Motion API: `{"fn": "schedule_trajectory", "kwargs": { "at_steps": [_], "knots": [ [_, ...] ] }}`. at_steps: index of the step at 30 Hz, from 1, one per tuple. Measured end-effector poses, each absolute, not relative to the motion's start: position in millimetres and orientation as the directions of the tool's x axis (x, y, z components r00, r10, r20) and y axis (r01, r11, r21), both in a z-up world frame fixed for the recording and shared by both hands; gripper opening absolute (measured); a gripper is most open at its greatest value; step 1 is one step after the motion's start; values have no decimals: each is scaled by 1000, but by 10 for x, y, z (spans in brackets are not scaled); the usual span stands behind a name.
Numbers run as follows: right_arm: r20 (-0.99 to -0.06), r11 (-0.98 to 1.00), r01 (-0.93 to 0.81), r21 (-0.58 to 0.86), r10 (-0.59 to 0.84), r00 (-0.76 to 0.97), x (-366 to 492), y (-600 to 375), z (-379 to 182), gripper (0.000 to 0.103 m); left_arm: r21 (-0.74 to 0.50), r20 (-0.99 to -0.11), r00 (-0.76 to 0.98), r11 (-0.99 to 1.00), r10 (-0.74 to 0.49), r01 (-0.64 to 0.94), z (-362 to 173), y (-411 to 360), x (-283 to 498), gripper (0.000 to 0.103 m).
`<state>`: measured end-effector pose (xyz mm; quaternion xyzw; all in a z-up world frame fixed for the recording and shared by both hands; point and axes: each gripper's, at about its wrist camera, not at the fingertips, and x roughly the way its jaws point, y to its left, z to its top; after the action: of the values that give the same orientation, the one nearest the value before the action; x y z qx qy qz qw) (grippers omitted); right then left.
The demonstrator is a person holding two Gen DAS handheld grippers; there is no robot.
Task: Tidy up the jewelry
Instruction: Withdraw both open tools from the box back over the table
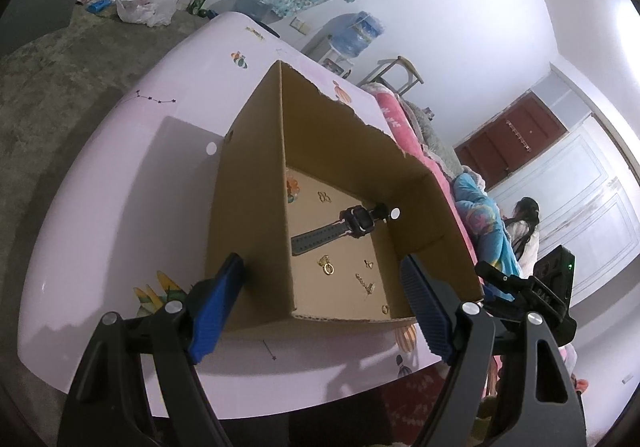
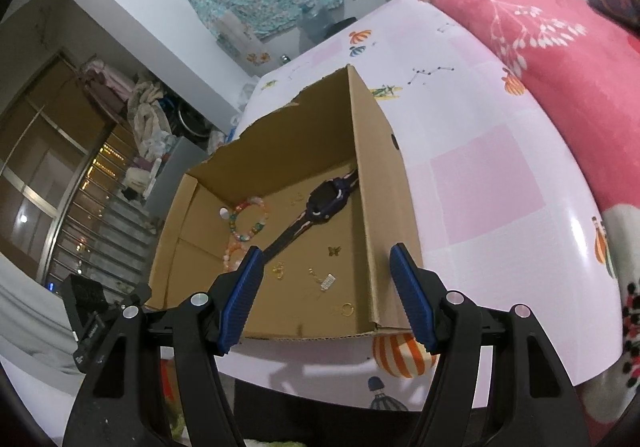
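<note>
An open cardboard box [image 1: 248, 183] [image 2: 380, 183] stands on a pink patterned table [image 1: 120, 175] [image 2: 500, 175]. Inside lie a dark wristwatch [image 1: 344, 227] [image 2: 320, 203], a beaded bracelet [image 2: 248, 219], a gold ring [image 1: 329, 268] [image 2: 347, 309], a butterfly charm [image 2: 333, 250] and small gold pieces. My left gripper [image 1: 324, 303] is open and empty, above the box's near edge. My right gripper [image 2: 326, 291] is open and empty, also over the near edge. The other gripper's body shows at the right of the left wrist view [image 1: 532, 295].
A pink floral blanket [image 2: 560, 47] on a bed borders the table's right side. A person [image 1: 524, 223] sits beyond the bed. Water bottles [image 1: 356, 31] and a plastic bag [image 1: 148, 1] lie on the floor behind. A wardrobe [image 2: 48, 175] stands at left.
</note>
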<state>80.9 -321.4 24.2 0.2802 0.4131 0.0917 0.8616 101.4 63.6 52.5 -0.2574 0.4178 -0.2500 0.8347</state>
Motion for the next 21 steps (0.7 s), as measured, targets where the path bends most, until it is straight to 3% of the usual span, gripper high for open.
{"fn": "schedule_trajectory", "kwargs": {
  "at_steps": [9,13,21],
  "knots": [
    [-640,818,80,569,379,668,760,-3210,176,64,-609,-571,542,761,-617,224,510,607,1025,78],
    [-612,816,97,570,343,713,588,-3256,217,65,-534,-594,609,824,-526,192,602,613,904,80],
    [-556,942,78,327,125,821,-125,-2976,490,87,-339,-571,756,931,-318,136,961,583,319,97]
  ]
}}
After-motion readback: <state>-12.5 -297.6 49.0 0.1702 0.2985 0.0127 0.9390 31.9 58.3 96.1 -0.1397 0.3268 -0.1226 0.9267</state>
